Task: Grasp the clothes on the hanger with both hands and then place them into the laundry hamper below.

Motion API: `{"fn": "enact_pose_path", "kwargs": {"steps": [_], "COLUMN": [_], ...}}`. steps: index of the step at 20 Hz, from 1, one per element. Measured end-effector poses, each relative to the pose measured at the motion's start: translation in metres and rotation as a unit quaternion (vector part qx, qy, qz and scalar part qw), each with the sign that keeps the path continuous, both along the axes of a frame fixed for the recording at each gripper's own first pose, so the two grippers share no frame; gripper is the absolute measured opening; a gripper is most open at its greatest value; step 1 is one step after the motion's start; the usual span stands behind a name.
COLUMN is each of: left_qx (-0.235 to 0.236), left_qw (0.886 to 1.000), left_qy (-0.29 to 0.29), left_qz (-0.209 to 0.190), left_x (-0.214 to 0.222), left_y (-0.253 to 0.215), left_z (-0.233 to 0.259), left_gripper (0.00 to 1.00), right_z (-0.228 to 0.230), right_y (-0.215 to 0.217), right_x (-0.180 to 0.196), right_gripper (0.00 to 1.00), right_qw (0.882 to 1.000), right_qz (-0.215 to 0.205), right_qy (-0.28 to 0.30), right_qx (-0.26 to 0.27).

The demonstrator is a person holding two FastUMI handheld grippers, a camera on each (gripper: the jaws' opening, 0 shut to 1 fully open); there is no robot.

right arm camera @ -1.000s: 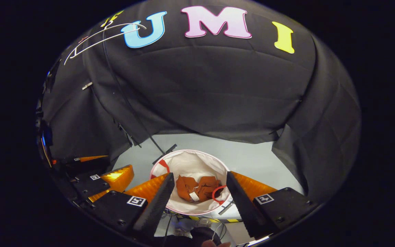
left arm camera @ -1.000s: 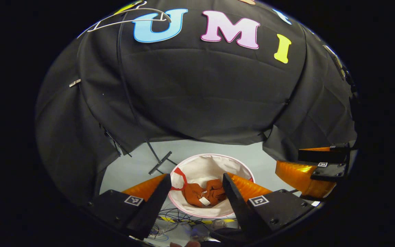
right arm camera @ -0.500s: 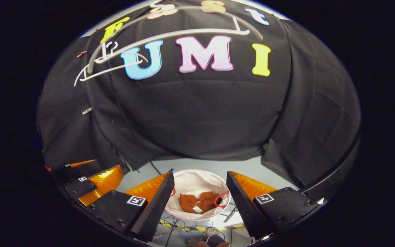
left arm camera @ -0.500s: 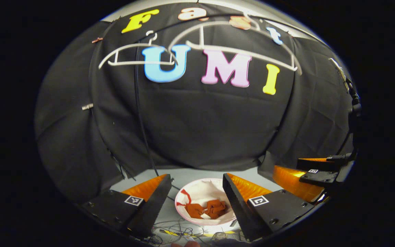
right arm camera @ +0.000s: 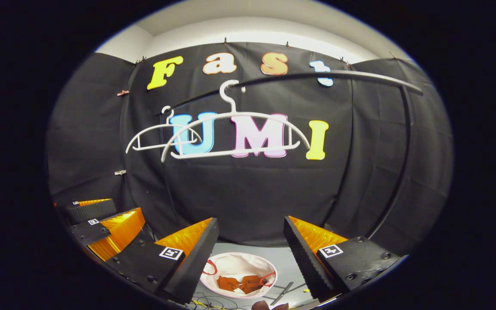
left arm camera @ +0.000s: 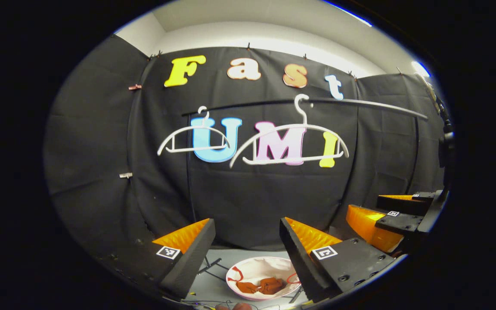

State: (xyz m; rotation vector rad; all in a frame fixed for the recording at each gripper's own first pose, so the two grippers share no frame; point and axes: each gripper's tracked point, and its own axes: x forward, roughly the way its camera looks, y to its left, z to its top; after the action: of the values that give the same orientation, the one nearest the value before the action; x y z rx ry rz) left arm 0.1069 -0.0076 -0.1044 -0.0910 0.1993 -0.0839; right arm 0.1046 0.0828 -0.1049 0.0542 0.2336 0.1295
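The left gripper (left arm camera: 246, 234) and the right gripper (right arm camera: 251, 234) both have their fingers spread apart, with nothing between them. The orange clothes (left arm camera: 260, 286) lie crumpled inside the white hamper (left arm camera: 248, 268) on the floor — below and between the fingers. Two white hangers (right arm camera: 235, 135) hang bare on the dark rail (right arm camera: 317, 76) against the black wall.

Left gripper (left arm camera: 247, 247) and right gripper (right arm camera: 251, 247) both hold their fingers spread wide, side by side.
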Motion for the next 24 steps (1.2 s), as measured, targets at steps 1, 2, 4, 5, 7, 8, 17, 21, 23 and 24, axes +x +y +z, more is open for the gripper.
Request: {"fn": "enact_pose_path", "kwargs": {"steps": [1, 2, 4, 5, 7, 8, 17, 21, 23, 24], "left_qx": [0.0, 0.001, 0.009, 0.012, 0.012, 0.009, 0.002, 0.004, 0.002, 0.001], "left_qw": [1.0, 1.0, 0.999, 0.998, 0.998, 0.997, 0.994, 0.995, 0.996, 0.996], "left_qy": [-0.014, -0.027, -0.047, -0.053, -0.067, -0.075, -0.106, -0.095, -0.093, -0.092], "left_qz": [0.003, 0.007, 0.012, 0.014, 0.017, 0.016, 0.018, 0.008, 0.008, 0.008], "left_x": [-0.007, -0.014, -0.027, -0.032, -0.041, -0.044, -0.066, -0.07, -0.072, -0.073], "left_y": [0.001, 0.005, 0.01, 0.011, 0.01, 0.009, 0.006, 0.002, 0.001, 0.001], "left_z": [0.012, 0.025, 0.047, 0.054, 0.066, 0.073, 0.088, 0.087, 0.087, 0.087], "left_gripper": [0.95, 0.92, 0.92, 0.95, 0.92, 0.92, 0.95, 0.95, 0.95, 0.95], "right_z": [0.014, 0.025, 0.044, 0.055, 0.076, 0.086, 0.101, 0.098, 0.098, 0.098], "right_y": [-0.002, -0.002, -0.009, -0.014, -0.021, -0.022, -0.046, -0.048, -0.046, -0.045], "right_x": [-0.006, -0.012, -0.026, -0.032, -0.044, -0.048, -0.07, -0.069, -0.068, -0.068], "right_gripper": [0.98, 0.98, 0.98, 0.98, 0.97, 0.94, 0.96, 0.96, 0.96, 0.93], "right_qw": [1.0, 1.0, 0.999, 0.998, 0.996, 0.995, 0.993, 0.993, 0.993, 0.993], "right_qz": [0.002, 0.006, 0.019, 0.022, 0.023, 0.022, -0.004, -0.005, -0.002, 0.001], "right_qy": [-0.012, -0.024, -0.045, -0.056, -0.082, -0.094, -0.121, -0.117, -0.117, -0.118], "right_qx": [0.002, 0.006, 0.019, 0.02, 0.01, 0.005, 0.013, 0.014, 0.012, 0.01]}}
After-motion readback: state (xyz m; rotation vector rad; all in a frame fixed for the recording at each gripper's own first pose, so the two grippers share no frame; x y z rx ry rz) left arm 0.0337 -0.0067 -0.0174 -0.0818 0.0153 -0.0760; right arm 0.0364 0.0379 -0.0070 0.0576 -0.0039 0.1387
